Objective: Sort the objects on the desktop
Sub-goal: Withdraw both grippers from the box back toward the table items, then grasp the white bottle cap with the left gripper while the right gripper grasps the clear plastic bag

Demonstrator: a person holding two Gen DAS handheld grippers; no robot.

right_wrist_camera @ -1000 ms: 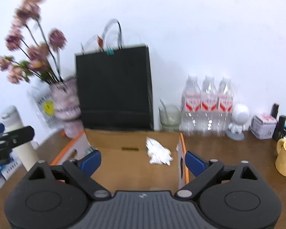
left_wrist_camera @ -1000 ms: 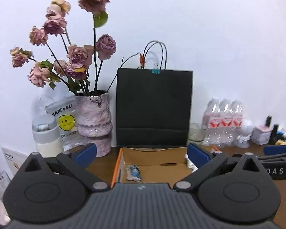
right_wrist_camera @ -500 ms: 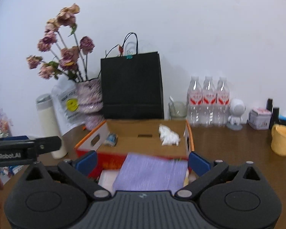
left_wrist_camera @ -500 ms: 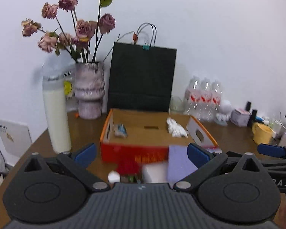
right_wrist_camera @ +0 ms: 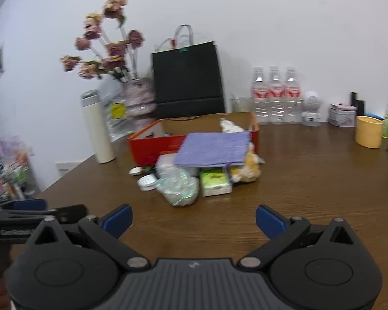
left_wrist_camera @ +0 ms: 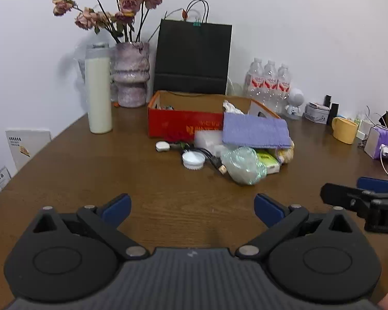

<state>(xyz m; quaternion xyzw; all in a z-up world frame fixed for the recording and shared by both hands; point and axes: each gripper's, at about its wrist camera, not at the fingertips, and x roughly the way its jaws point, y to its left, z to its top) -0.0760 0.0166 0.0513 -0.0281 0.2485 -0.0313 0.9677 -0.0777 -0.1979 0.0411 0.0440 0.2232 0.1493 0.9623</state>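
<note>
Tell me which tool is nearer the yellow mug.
Right. The right tool hangs open over the table with the yellow mug ahead to its right. The left tool, also open, sits on the right tool's far side, farther from the mug.

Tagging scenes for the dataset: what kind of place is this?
Most likely a home or office desk, not a lab bench: a brown wooden table against a white wall, with a vase of dried roses, a black paper bag and a yellow mug at the back, and clutter piled by a red cardboard box.
</note>
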